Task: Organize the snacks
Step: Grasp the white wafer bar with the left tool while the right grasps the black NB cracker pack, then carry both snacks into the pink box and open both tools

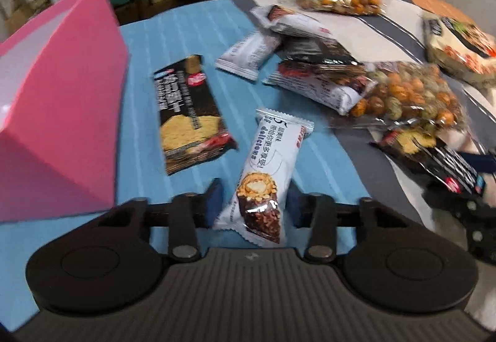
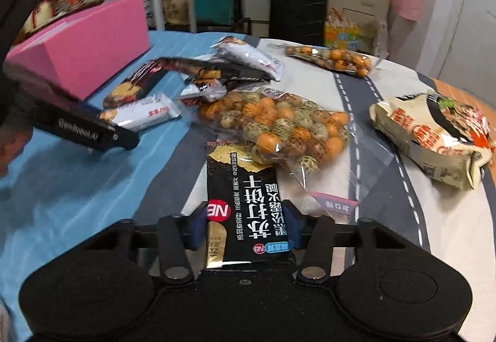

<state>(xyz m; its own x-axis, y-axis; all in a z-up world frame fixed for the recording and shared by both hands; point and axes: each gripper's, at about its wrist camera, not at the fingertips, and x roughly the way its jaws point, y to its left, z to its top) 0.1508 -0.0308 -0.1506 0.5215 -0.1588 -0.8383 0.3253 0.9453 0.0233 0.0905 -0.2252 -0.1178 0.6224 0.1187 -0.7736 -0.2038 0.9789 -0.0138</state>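
Snacks lie scattered over a table, and each gripper has one between its blue pads. The left gripper (image 1: 254, 205) is closed on a white chocolate-bar packet (image 1: 266, 174), its pads pressing the wrapper's two sides near the lower end, where the picture of a nut-coated bar is printed; the packet's far end points away along the blue cloth (image 1: 173, 32). The right gripper (image 2: 246, 225) is clamped on a black cracker packet (image 2: 245, 205) (white characters and a red round logo face the camera), pads against both long edges.

Just beyond the black cracker packet, and partly under its far end, sits a clear bag of orange and speckled balls (image 2: 279, 128). To the right of it, apart, lies a beige noodle packet (image 2: 434, 137) on the grey road-print mat (image 2: 350, 94). A second, smaller bag of balls (image 2: 334, 58) rests farther back.

Left of the white packet, a second black cracker packet (image 1: 190, 116) lies flat on the blue cloth, beside a pink box (image 1: 62, 112) standing at the table's left edge. More white and dark wrappers are heaped behind (image 1: 297, 41); how many I cannot tell.

In the right wrist view the left gripper's black body enters from the left, over the blue cloth.
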